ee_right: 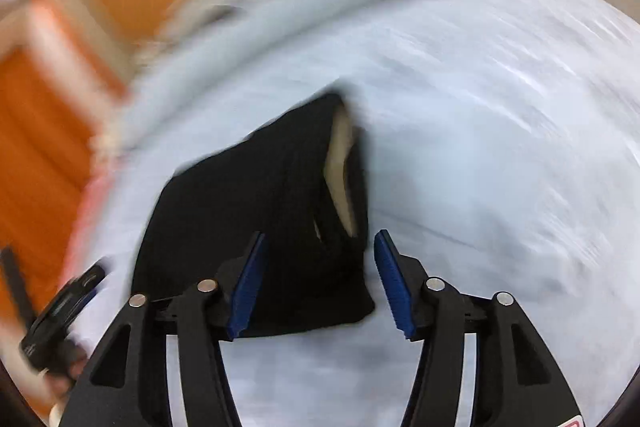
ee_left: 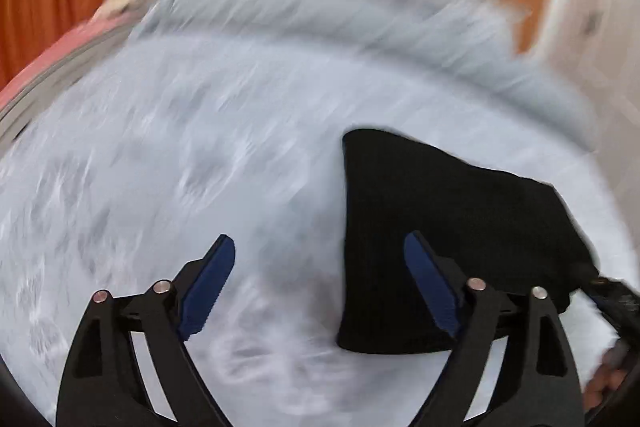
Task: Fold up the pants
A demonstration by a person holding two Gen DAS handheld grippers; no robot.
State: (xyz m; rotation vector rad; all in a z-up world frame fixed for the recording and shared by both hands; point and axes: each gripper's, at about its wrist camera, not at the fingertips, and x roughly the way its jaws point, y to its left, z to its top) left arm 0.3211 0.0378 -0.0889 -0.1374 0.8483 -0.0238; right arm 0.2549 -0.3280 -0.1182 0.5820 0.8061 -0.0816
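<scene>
The black pants (ee_left: 452, 227) lie folded into a compact, thick bundle on the pale bedspread (ee_left: 200, 147), towards its near edge. The fabric looks dark and finely ribbed. In the right wrist view a pale lining (ee_right: 340, 167) shows along the bundle's right side, where a layer gapes open.

motion blur smears the pale patterned bed cover (ee_left: 168, 163) and the orange wall (ee_right: 36, 131) behind it. the folded black pants (ee_left: 448, 211) run under the left gripper's finger (ee_left: 430, 283), and the other gripper (ee_left: 616, 307) is cut off at the frame's right edge.
</scene>
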